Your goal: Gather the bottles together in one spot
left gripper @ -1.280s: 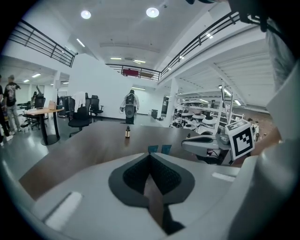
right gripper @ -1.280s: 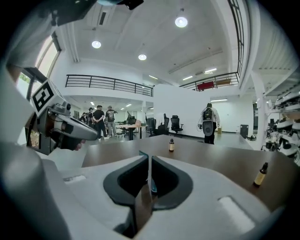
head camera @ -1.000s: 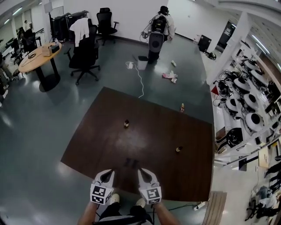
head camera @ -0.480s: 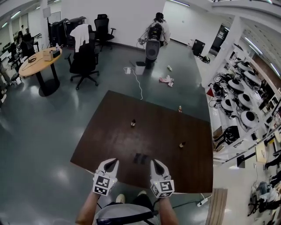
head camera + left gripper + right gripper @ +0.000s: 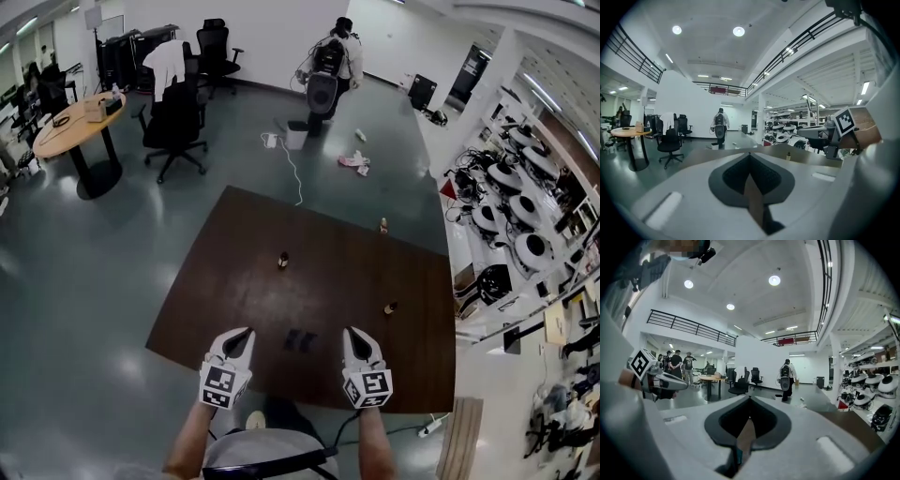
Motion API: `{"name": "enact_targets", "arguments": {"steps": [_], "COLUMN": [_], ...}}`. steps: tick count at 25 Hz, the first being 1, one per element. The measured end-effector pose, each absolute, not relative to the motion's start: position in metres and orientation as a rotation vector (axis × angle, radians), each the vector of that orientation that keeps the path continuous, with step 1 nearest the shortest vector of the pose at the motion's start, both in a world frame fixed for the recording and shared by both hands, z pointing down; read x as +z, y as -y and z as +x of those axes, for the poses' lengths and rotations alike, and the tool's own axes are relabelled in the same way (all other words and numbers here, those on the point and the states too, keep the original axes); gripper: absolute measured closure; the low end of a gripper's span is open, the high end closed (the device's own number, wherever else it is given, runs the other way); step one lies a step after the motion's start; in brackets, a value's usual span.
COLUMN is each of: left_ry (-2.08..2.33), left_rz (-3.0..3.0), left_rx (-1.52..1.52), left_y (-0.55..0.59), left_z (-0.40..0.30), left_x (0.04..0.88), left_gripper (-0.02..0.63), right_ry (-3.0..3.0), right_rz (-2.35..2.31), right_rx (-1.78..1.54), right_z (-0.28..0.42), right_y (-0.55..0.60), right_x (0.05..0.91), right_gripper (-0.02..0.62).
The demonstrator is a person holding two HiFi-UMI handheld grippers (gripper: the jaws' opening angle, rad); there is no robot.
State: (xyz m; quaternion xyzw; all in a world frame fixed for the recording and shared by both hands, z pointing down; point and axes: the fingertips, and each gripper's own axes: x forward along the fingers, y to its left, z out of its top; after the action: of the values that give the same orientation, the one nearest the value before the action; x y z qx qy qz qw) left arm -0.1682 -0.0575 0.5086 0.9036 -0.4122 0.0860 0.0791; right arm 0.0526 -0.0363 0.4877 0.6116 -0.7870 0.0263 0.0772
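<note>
three bottles stand well apart on the brown table (image 5: 234,291): the middle bottle (image 5: 283,260) near the table's centre, the far bottle (image 5: 383,225) at the table's far edge, the right bottle (image 5: 390,307) toward the table's right side. the left gripper (image 5: 240,336) and the right gripper (image 5: 354,336) hover over the table's near edge, each with its jaws pressed fully together, holding nothing and touching no bottle.
</note>
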Motion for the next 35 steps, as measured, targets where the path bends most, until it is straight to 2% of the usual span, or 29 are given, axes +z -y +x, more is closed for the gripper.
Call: {"name": "enact_targets", "arguments": {"steps": [18,35], "left_ry": [1.287,1.286], "left_rz": [2.522,2.378], "left_rx": [0.351,0.427], "left_y": [0.177,0.210], "left_z": [-0.156,-0.152], "left_x": [0.575,0.658], "left_gripper": [0.607,0.607], "right_ry": [2.487,2.554], "right_rz": [1.444,1.137], "right_rx": [0.182,0.297], "right_z": [0.045,-0.006], "right_y": [0.207,0.271], "right_x": [0.569,0.679], "right_gripper": [0.594,0.594]}}
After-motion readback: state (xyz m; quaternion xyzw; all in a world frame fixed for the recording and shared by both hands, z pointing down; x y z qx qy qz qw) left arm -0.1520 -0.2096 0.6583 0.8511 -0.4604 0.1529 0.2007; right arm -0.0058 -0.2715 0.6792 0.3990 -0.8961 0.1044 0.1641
